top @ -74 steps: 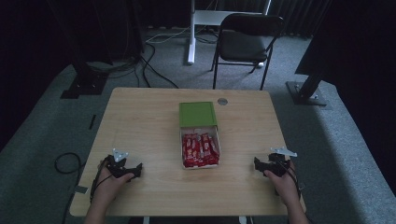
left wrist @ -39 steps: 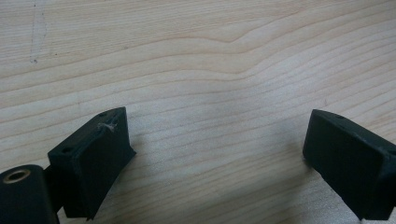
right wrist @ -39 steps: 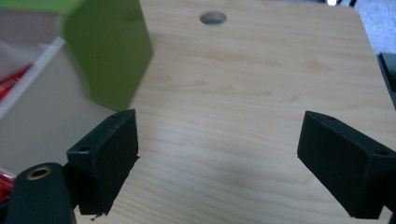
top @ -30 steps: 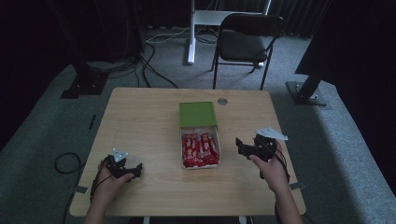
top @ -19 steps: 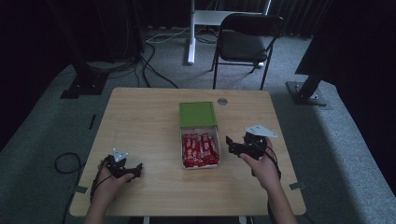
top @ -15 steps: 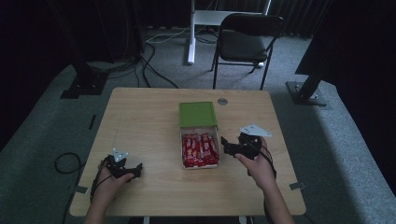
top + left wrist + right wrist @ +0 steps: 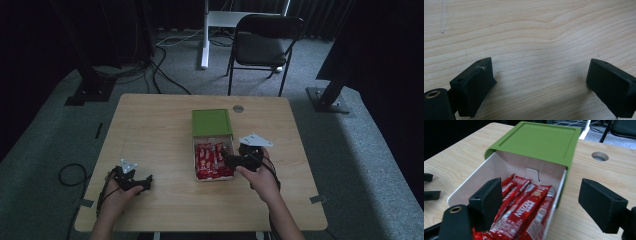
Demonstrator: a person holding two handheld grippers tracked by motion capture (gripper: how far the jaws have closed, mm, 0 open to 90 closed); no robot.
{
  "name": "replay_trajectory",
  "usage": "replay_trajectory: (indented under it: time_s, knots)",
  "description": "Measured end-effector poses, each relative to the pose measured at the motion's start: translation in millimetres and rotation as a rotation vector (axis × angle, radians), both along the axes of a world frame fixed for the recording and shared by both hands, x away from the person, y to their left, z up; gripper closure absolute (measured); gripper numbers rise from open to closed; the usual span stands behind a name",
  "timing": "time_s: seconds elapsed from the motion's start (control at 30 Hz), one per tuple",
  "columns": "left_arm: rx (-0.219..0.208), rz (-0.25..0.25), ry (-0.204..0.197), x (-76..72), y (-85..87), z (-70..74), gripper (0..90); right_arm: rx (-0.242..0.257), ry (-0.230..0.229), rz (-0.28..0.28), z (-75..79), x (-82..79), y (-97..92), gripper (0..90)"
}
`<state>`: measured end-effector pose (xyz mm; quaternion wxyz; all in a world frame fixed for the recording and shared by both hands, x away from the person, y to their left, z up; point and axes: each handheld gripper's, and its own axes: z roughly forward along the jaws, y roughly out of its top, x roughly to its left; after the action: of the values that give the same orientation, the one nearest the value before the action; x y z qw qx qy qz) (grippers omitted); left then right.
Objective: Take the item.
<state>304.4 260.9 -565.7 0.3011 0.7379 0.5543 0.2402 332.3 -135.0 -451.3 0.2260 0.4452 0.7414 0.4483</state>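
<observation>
So the bench (image 7: 150, 130) is a light wood top with loads of bare room on its left half and along the near edge, plus a small round cable hole (image 7: 238, 108) near the far edge. Sitting about mid-bench, a bit right of centre, is the white drawer box (image 7: 486, 170) with its green sleeve (image 7: 541, 140) covering the far part, and the pulled-out near part is packed with red Nescafe sachets (image 7: 524, 210) lying lengthwise. The drawer's near end stops well short of the bench's near edge, so there's open wood in front of it and to its right. The right gripper (image 7: 541, 202) hangs right at the drawer's right wall, jaws pointing across the sachets; they've just been closing a little but stand wide, one over the sachets, one outside the right wall over bare wood, pressing on nothing. The left gripper (image 7: 540, 82) sits down by the near left corner, well apart from the box, jaws spread wide over plain wood grain with nothing between them.
</observation>
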Motion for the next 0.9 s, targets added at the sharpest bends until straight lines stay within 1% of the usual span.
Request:
replay_trajectory:
  time_s: [0.33,0.4,0.43,0.47,0.53,0.6,0.63,0.77,0.8,0.83,0.87,0.9]
  knots:
    - [0.002,0.000,0.001,0.0,0.1,0.1,8.3,-0.004,-0.013,0.058,-1.6,-0.9,21.3,22.3]
    - [0.001,0.000,0.001,0.0,0.1,0.1,8.3,-0.002,-0.013,0.061,-2.0,-0.8,23.2,22.3]
    - [0.002,0.000,0.001,0.0,0.1,0.1,8.3,-0.006,-0.013,0.068,-2.3,-0.6,25.0,23.7]
    - [0.002,0.000,0.001,0.0,0.1,0.1,8.2,-0.011,-0.005,0.093,-3.5,-0.5,28.7,27.0]
    - [0.001,0.000,0.001,0.0,0.0,0.1,8.2,-0.022,0.004,0.112,-5.4,-0.7,32.9,30.3]
    - [0.001,0.000,0.001,0.0,0.0,0.1,8.2,-0.026,0.015,0.118,-7.0,-0.9,35.8,33.9]
    - [0.001,0.000,0.001,0.0,0.0,0.1,8.2,-0.026,0.015,0.118,-7.0,-0.9,35.8,33.9]
    - [0.001,0.000,0.001,0.0,0.0,0.1,8.2,-0.006,0.029,0.123,-12.2,0.8,40.8,41.0]
    - [0.001,0.000,0.001,0.0,0.0,0.1,8.2,0.007,0.049,0.145,-13.9,2.3,41.4,40.8]
    - [0.001,0.000,0.001,0.0,0.0,0.1,8.2,0.007,0.049,0.145,-13.9,2.3,41.4,40.8]
    - [0.001,0.001,0.001,0.0,0.0,0.0,8.2,0.008,0.086,0.171,-18.1,4.2,43.8,43.3]
    - [0.000,0.001,0.001,-0.1,-0.1,0.0,8.2,0.004,0.088,0.170,-19.5,4.1,44.9,44.3]
